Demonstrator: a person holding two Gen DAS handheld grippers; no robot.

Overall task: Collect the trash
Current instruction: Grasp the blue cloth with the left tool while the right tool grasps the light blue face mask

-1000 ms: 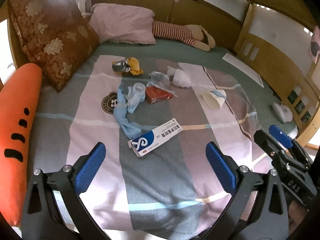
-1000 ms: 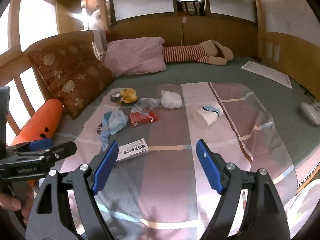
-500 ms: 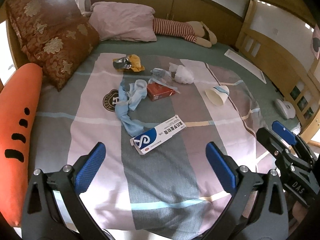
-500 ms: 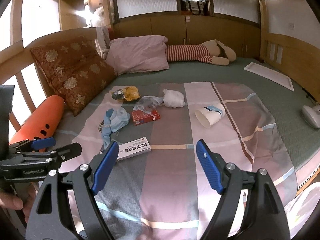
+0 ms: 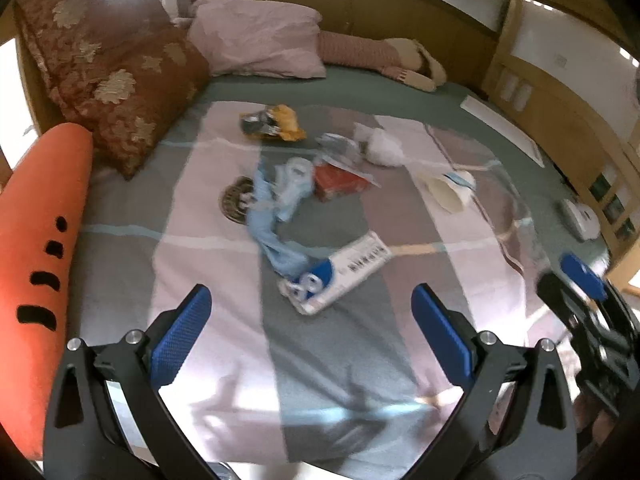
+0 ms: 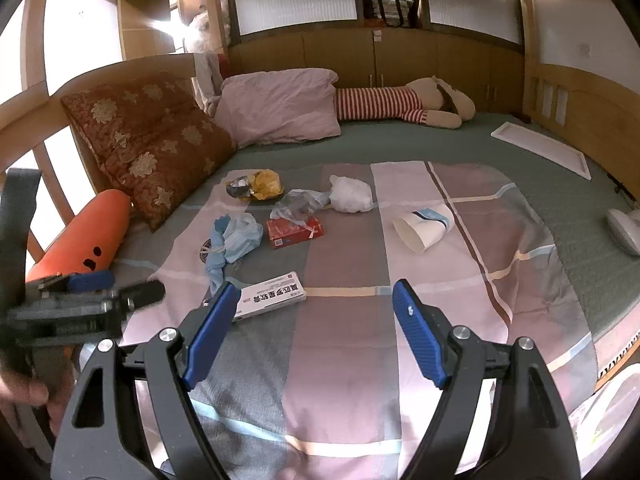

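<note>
- Bed (image 6: pixel 520 148): fills both views; striped blanket (image 6: pixel 352 340) spread across the centre, nothing collected yet by the look of it.
- Bedding, not trash: brown cushion (image 6: pixel 152 140) and pink pillow (image 6: pixel 280 108) upper left of the right view; orange bolster (image 5: pixel 36 216) at left edge of the left view.
- Trash sits scattered mid-frame on the blanket: white box (image 5: pixel 340 272) nearest, just above the left gripper; blue gloves (image 5: pixel 272 216) touching its far end; red pack (image 6: pixel 294 232), clear wrapper (image 6: pixel 296 202), yellow wrapper (image 6: pixel 260 186), white wad (image 6: pixel 352 194) further up; paper cup (image 6: pixel 424 228) on its side, right of centre.
- Left gripper (image 5: pixel 312 324): jaws spread wide, empty. View is blurred.
- Right gripper (image 6: pixel 308 332): jaws spread wide, empty, above bare blanket at lower centre.
- Step in hand, judged: approach for first pick; the box is the closest to the left gripper.
- Doing it well: straddle the box across its narrow width, not its length; come down low so the pads clear the glove end; avoid pinching blanket with it.
- Risk: gloves drag along if the grasp lands too far up.
</note>
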